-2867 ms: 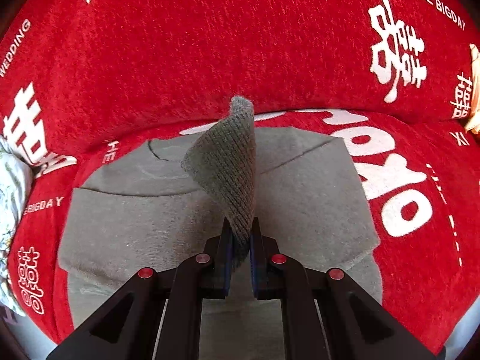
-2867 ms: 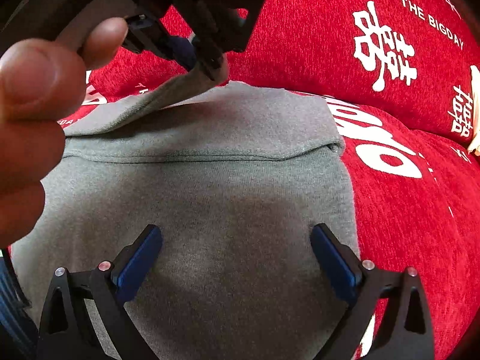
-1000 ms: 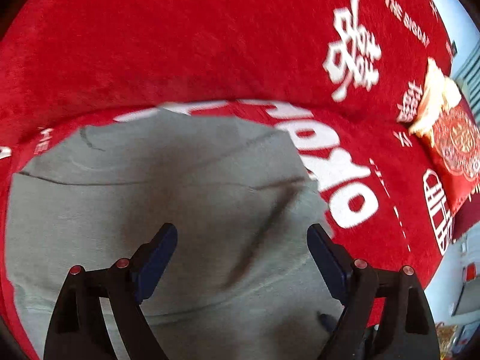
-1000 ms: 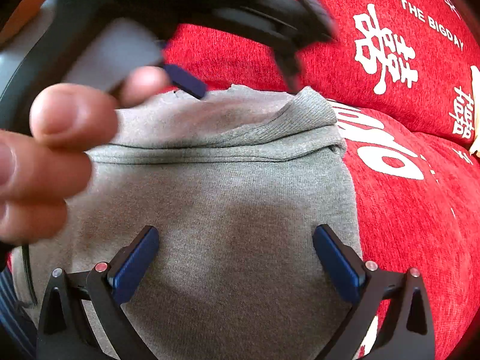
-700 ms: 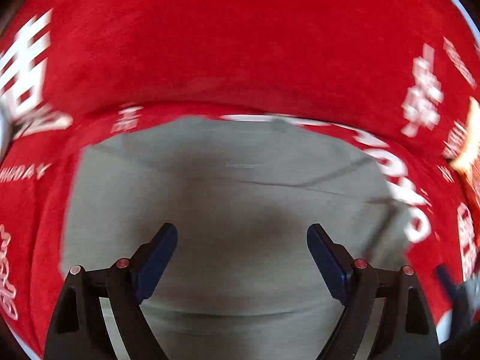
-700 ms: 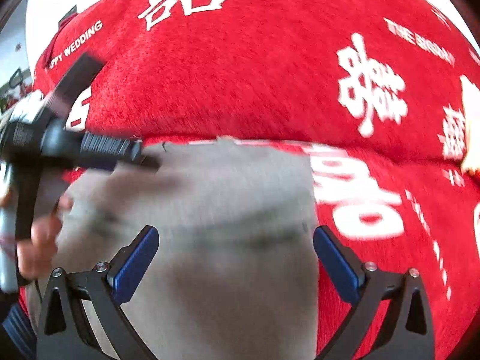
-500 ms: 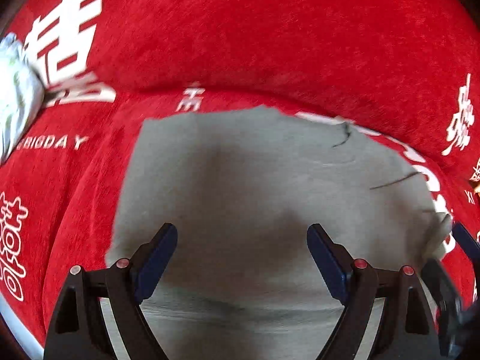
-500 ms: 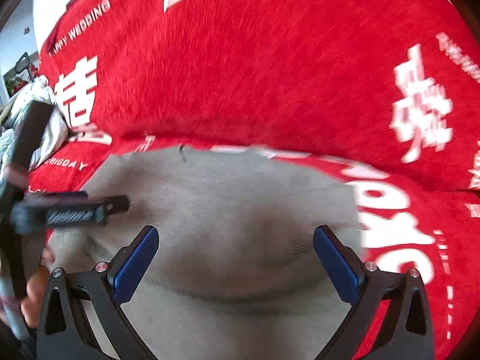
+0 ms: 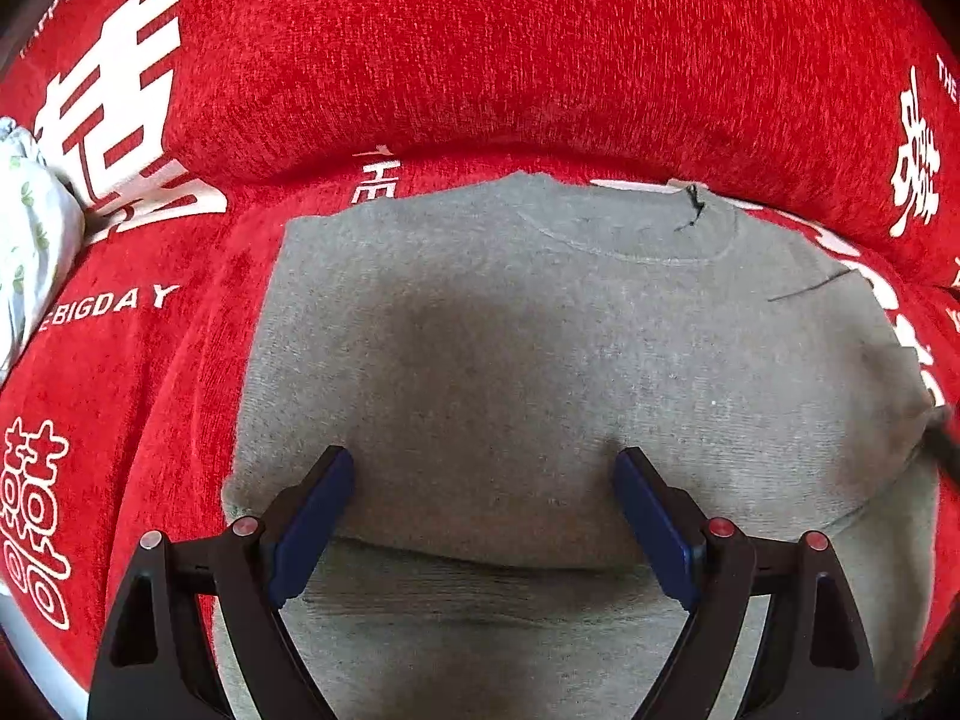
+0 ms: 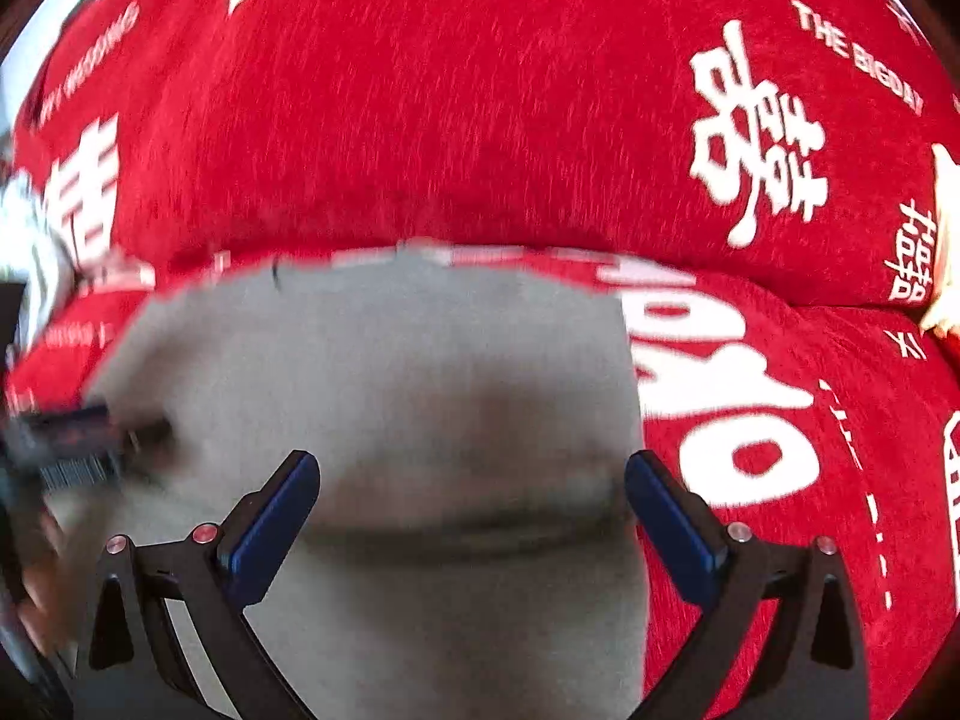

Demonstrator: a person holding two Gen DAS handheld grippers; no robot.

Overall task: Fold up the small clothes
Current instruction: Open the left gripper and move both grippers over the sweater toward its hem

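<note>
Both tongs spread wide, nothing between the blue pads. Our left gripper (image 9: 483, 483) hangs over the grey sweater (image 9: 540, 360), pads flanking its middle; whether they touch the knit we cannot tell. Our right gripper (image 10: 471, 483) is likewise wide over the sweater's right half, that view blurred. The sweater lies flat on the red sofa cover (image 9: 480, 60), collar toward the backrest, a folded edge crossing near the pads. A floral cloth (image 9: 30, 240) sits at far left.

Against 2.9 s ago: the left tongs then pinched a raised sleeve; now that sleeve lies down and the tongs are empty.
</note>
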